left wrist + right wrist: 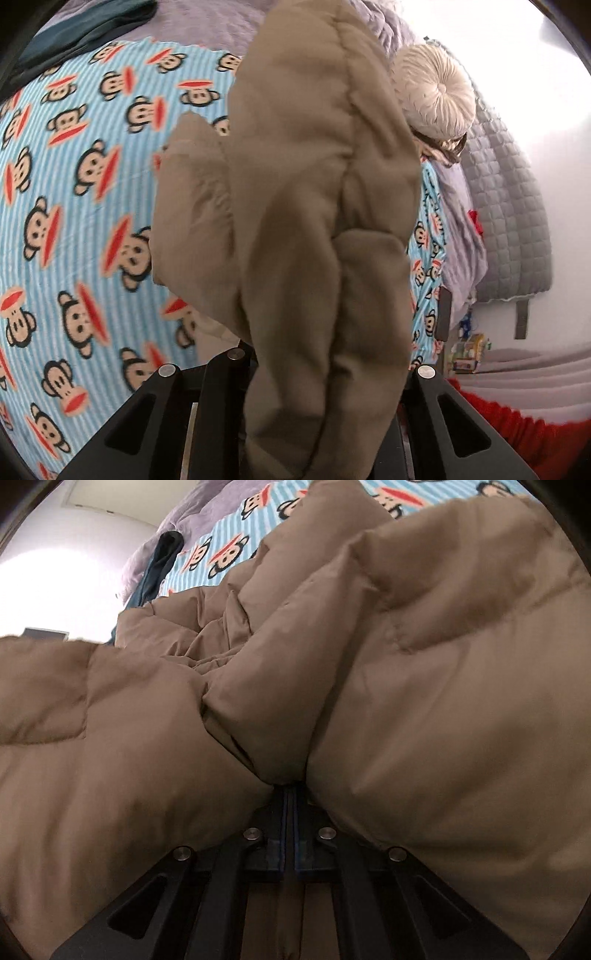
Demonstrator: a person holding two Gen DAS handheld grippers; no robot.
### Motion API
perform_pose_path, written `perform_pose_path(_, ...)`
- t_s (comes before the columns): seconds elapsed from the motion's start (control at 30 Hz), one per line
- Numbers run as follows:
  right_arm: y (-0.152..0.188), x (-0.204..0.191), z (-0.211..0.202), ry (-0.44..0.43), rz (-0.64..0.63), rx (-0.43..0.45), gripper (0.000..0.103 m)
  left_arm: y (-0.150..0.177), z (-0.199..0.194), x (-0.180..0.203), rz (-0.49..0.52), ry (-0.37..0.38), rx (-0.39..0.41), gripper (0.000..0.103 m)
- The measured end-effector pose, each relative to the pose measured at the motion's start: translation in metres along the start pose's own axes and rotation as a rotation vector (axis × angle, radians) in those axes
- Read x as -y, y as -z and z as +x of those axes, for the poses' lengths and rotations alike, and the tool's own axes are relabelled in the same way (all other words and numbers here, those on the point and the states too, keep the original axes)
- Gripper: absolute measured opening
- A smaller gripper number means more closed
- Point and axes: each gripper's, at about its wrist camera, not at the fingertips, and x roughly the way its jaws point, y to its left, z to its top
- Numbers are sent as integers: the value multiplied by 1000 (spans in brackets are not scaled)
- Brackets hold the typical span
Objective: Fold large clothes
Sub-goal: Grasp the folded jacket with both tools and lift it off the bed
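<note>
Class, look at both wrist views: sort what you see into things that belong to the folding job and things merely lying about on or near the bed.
Part of the job:
tan padded coat
left gripper, coat bunched in it
right gripper, shut on the coat

Just lying about:
monkey-print sheet
dark teal garment
round white cushion
grey quilted cover
lilac blanket

no readable text, labels, brands or numbers in either view
</note>
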Motion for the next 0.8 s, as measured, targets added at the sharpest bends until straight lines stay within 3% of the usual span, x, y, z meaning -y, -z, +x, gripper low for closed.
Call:
perform_pose_path(0.13,-1,9,2,-54,27,-8,0,-5,25,46,47,-94,-25,22)
perform_pose_path(0.3,-6,20,-12,-108,68,-44,0,-4,44,76,71,-149,-25,22)
perform_pose_path(0.47,2,42,-82,-73,54,29,3,1,67,91,88,-193,-55,22)
perform_pose_path(0.57,13,67,-124,-57,83,83,3,-1,90,108,124,-203,-84,28)
perform_pose_path(0.63,23,87,-148,-45,115,108,3,-4,112,120,151,-185,-125,34)
perform_pose_path(0.67,29,97,-159,-38,126,121,3,-5,120,123,158,-165,-139,44)
perform_pose_path(0.73,39,108,-173,-30,141,135,3,-9,141,129,166,-59,-169,60)
perform_pose_path(0.8,51,122,-185,-20,159,143,4,-14,158,130,172,15,-193,63)
